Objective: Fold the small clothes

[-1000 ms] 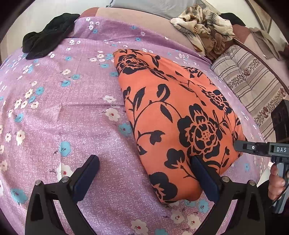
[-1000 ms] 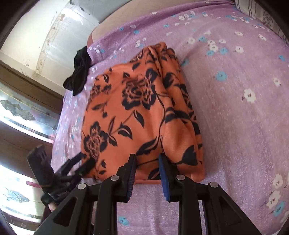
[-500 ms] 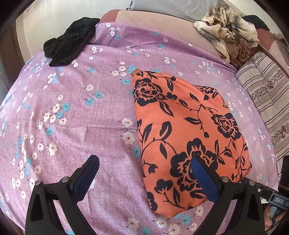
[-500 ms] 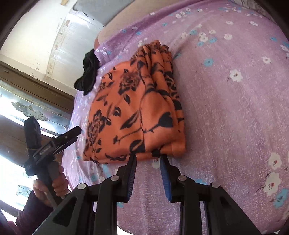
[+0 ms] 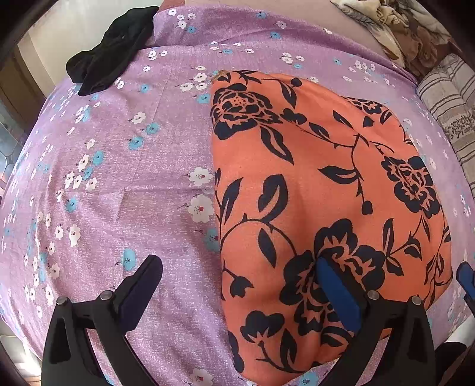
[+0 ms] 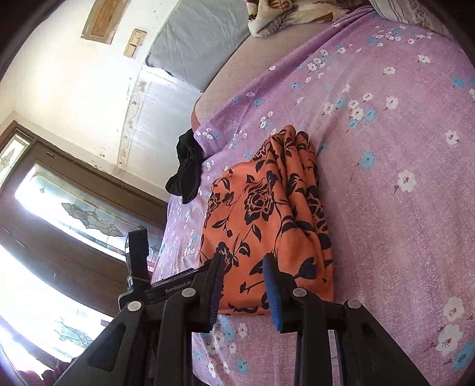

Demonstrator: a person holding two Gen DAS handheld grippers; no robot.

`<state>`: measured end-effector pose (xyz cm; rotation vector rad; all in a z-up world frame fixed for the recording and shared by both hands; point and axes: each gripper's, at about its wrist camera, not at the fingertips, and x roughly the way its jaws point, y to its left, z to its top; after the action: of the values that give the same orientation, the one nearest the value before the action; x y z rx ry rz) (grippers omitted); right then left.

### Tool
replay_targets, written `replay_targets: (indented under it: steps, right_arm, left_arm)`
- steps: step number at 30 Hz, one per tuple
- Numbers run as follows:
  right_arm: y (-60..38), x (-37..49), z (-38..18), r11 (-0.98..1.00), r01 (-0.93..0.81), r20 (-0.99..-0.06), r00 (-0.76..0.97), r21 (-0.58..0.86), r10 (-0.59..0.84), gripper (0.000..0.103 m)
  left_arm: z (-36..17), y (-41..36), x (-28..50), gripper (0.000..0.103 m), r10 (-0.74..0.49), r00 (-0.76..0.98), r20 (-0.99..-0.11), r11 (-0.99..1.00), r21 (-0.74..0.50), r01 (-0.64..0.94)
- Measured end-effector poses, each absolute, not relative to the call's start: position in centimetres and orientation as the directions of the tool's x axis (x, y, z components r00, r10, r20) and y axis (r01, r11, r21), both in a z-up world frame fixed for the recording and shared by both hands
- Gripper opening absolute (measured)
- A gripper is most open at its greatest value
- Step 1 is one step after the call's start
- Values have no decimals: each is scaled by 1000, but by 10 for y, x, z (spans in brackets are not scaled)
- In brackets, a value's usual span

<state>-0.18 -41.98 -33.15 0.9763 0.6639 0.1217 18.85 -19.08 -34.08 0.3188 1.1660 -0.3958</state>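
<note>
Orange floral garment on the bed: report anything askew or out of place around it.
The orange floral garment lies folded flat on the purple sheet; nothing odd there. The one stray is a crumpled black garment, unfolded, at the sheet's far edge.

I look down on a bed [image 5: 124, 190] covered by a purple sheet [image 5: 166, 166] printed with small white and blue flowers. A folded orange cloth with a black rose pattern [image 5: 311, 178] lies flat on the sheet, its stacked layers showing along one edge in my right view. A crumpled black garment [image 5: 109, 50] sits at the sheet's far left edge, well apart from the orange cloth. Toward the far right, a heap of beige patterned clothes [image 5: 394, 26] lies on bare mattress beside a striped pillow [image 5: 448, 101].
</note>
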Motion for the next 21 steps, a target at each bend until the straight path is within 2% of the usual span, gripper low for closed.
replay_targets:
  steps: [5, 10, 15, 21]
  right_arm:
    - [-404, 21, -356, 593, 230, -559, 691, 772, 459, 30]
    - [-389, 32, -364, 652, 244, -621, 647, 718, 442, 31]
    - [-391, 29, -360, 628, 259, -603, 675, 734, 426, 31]
    - [-393, 10, -333, 671, 246, -556, 777, 699, 294, 31]
  left_arm:
    - [-342, -189, 189, 103, -132, 327, -936, 894, 31, 448]
    - [-343, -188, 180, 103, -137, 356, -925, 897, 36, 440]
    - [-332, -185, 171, 103, -138, 377, -916, 899, 43, 435]
    - [-304, -173, 148, 103, -173, 435, -884, 880, 59, 471]
